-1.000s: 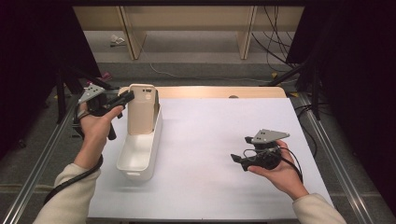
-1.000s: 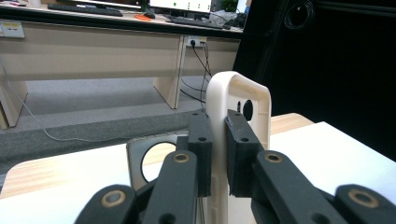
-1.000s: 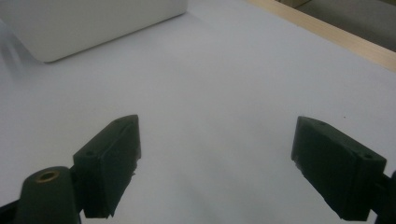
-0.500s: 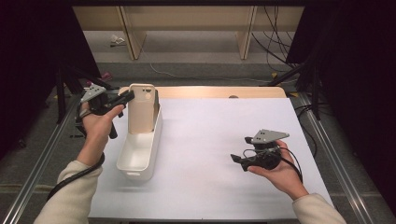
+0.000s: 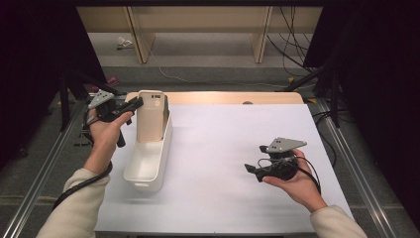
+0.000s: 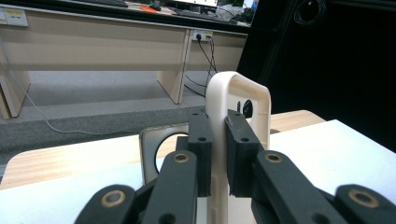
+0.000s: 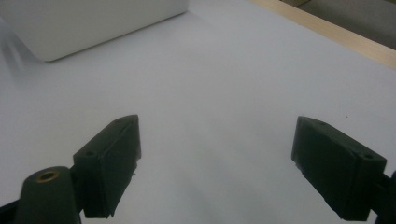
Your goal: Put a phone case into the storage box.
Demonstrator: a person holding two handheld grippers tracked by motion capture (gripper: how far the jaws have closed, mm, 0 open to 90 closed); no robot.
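Left gripper (image 5: 134, 104) unmoved on panel (image 5: 151, 121) edge

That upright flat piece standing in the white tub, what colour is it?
The upright piece is cream-beige, paler than the tub; the left gripper view shows it best, clamped in the left hand-held gripper.

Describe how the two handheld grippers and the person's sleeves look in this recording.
Both the left gripper and the right gripper are black, with two blocky jaws on hinged links with brass-coloured pivot bushings. Each carries a grey three-cornered plate on top and trails a black cable. The person wears light cream long sleeves.
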